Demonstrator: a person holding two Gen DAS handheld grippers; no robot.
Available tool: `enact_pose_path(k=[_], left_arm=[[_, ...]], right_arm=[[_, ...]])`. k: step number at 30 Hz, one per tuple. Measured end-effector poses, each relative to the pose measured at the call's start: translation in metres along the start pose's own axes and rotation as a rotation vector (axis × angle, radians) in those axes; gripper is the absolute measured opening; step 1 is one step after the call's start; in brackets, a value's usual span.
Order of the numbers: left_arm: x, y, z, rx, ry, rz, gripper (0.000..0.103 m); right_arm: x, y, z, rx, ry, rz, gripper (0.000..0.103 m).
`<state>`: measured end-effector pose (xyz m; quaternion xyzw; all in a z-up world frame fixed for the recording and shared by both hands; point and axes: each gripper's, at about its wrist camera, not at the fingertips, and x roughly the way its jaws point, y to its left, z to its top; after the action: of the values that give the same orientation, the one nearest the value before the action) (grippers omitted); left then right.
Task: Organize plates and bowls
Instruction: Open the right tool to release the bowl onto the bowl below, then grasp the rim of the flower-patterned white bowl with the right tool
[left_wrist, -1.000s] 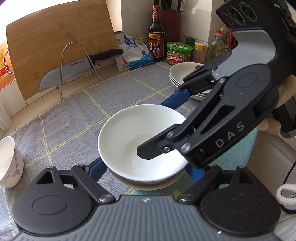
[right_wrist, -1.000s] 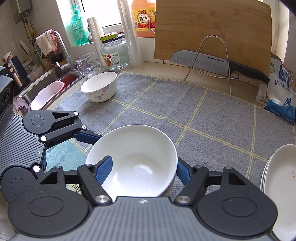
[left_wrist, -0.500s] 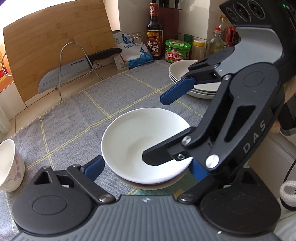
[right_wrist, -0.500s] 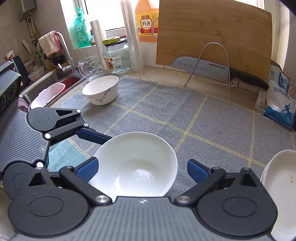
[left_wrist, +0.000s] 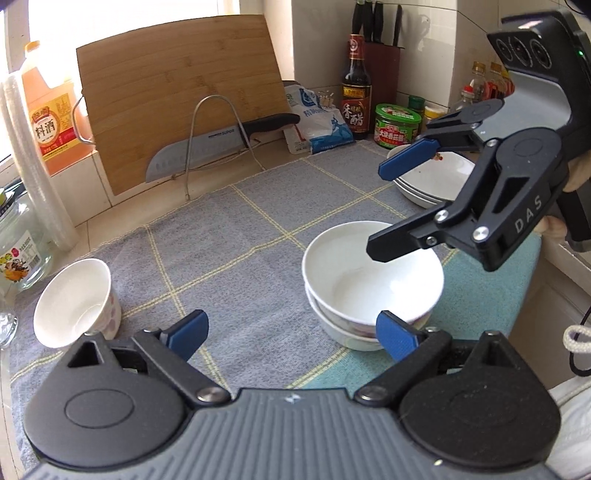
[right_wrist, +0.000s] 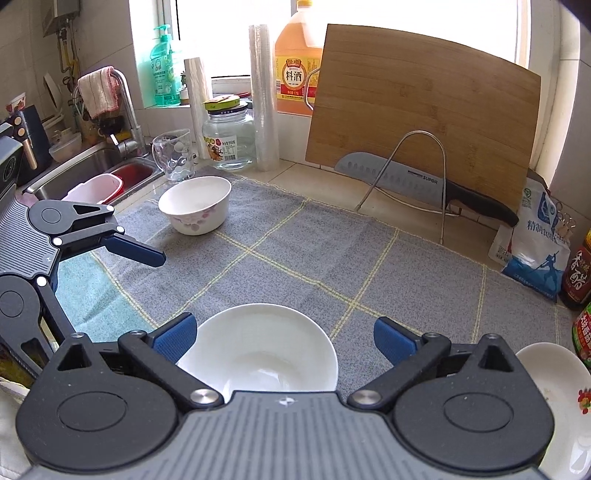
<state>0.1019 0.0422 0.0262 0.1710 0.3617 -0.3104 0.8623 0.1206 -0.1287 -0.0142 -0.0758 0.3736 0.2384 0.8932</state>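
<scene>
Two white bowls (left_wrist: 373, 284) sit nested on the grey mat (left_wrist: 236, 236), by its teal corner. My left gripper (left_wrist: 291, 334) is open, its right finger beside the stack's near side and nothing between the pads. My right gripper (left_wrist: 376, 212) hangs open above the stack's far rim, touching nothing. In the right wrist view the top bowl (right_wrist: 258, 350) lies just under my open right gripper (right_wrist: 284, 339). A flower-patterned bowl (left_wrist: 77, 302) (right_wrist: 195, 203) stands alone at the mat's left. Stacked white plates (left_wrist: 436, 181) (right_wrist: 554, 387) rest at the right.
A bamboo cutting board (right_wrist: 421, 110) and a knife (right_wrist: 417, 181) on a wire rack stand at the back. A salt bag (right_wrist: 535, 243), sauce bottle (left_wrist: 356, 85) and green-lidded jar (left_wrist: 397, 125) line the back right. A glass jar (right_wrist: 229, 136), a cup (right_wrist: 173, 155) and the sink (right_wrist: 96, 162) are at the left.
My right gripper opened, let go of the bowl's rim and rose. My left gripper opened wider and pulled back to the left, leaving the bowl nested on the one under it.
</scene>
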Motion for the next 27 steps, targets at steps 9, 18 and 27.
enact_pose_path(k=[9,18,27], left_arm=[[0.007,0.066,-0.023,-0.141,-0.004,0.179,0.097],[0.014,0.112,-0.039,-0.182,-0.024,0.225,0.097],[0.031,0.137,-0.050,-0.153,-0.030,0.281,0.097]], right_arm=[[0.036,0.036,0.037,-0.066,-0.002,0.001,0.103],[0.079,0.076,0.079,-0.112,0.052,0.022,0.103],[0.126,0.091,0.108,-0.126,0.090,0.044,0.103]])
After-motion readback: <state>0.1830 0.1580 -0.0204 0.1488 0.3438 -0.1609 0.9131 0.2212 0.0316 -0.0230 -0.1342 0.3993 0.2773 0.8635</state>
